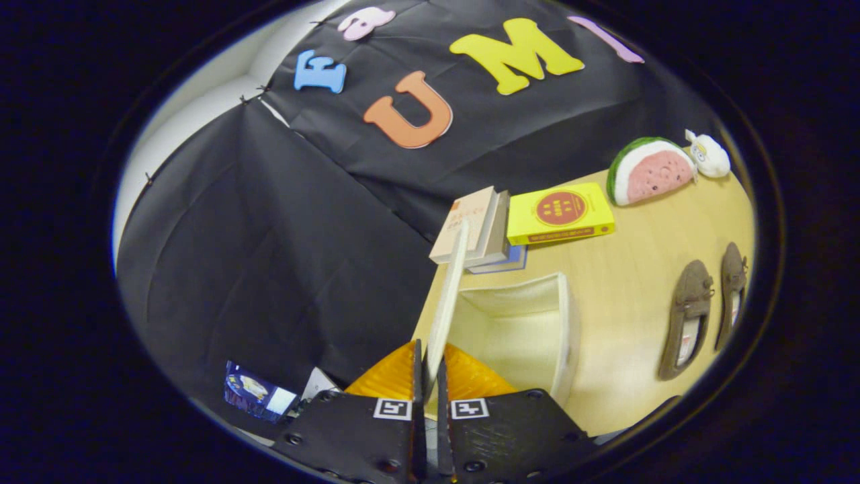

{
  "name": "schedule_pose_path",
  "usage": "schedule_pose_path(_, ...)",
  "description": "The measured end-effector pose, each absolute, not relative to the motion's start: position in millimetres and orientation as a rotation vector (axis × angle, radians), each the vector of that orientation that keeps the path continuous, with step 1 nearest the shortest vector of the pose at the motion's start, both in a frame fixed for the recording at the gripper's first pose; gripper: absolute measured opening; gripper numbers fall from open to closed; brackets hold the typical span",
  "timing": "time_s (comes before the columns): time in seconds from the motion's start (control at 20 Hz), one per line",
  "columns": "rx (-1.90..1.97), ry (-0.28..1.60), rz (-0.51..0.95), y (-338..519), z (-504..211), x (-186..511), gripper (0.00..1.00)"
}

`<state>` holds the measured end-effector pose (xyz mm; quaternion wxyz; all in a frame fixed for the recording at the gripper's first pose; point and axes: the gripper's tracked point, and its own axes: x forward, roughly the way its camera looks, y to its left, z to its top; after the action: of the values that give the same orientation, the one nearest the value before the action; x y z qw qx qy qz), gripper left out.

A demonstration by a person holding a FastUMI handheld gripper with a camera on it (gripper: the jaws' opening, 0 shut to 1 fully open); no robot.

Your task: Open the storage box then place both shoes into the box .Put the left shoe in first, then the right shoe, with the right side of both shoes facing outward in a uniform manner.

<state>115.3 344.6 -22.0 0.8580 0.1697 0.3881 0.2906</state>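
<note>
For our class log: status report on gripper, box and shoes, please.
Gripper shut on the box lid, lid raised. Box open, nothing seen inside. Both shoes on the table beside the box. Books beyond the box, nothing blocking.

The gripper (430, 376) shows two flat, wedge-shaped black carriage plates side by side, their surfaces finely textured. Each plate carries a small square black-and-white marker tag (392, 409) at its inner front corner, just behind the fingers. Round screws (293, 439) sit along the plates' outer edges and near the rear. The fingers are ribbed on their outer faces.
</note>
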Motion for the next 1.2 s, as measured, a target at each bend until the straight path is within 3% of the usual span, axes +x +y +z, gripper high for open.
schedule_pose_path(0.55,0.431,0.844,0.789,465,-3,109,0.17)
schedule_pose_path(0.85,0.575,0.814,0.856,512,17,112,0.59)
schedule_pose_path(0.9,0.582,0.802,0.862,515,23,113,0.73)
schedule_pose_path(1.05,0.566,0.772,0.840,509,26,114,0.87)
schedule_pose_path(1.2,0.485,0.770,0.808,494,15,116,0.94)
